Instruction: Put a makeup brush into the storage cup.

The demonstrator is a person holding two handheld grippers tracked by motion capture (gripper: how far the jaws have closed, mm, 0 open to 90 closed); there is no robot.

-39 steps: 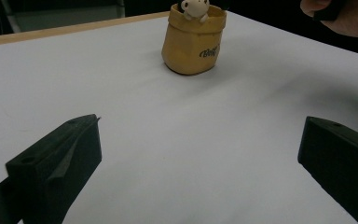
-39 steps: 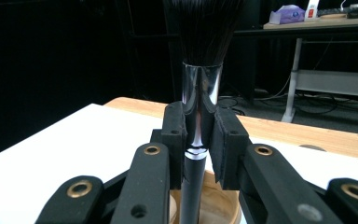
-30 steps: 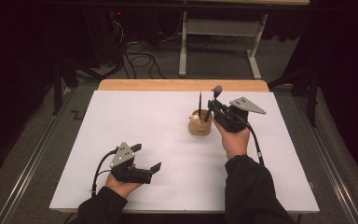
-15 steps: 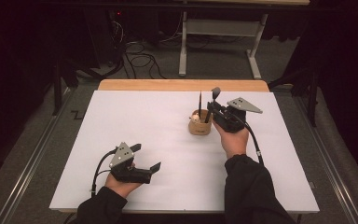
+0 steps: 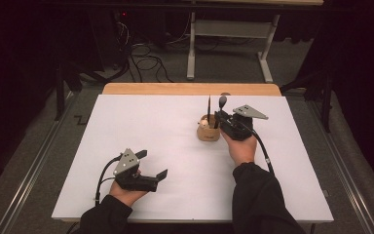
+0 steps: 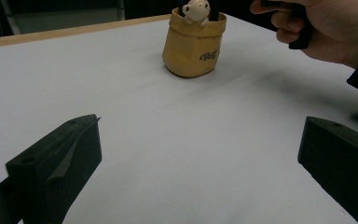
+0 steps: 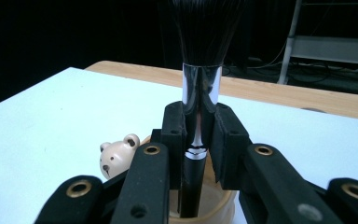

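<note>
Brush [image 7: 196,140] pinched upright at its handle by right gripper [image 7: 197,140] over bear-trimmed holder [image 7: 205,205], looks light, stiff, slick-ferruled, best gripped below the bristles; left gripper [image 6: 200,154] gapes, holding nothing.

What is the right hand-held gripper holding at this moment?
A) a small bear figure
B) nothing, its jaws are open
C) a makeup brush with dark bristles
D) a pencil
C: in the right gripper view the right hand-held gripper has its jaws closed on the shiny handle of the makeup brush, which stands upright over the tan holder.
</note>
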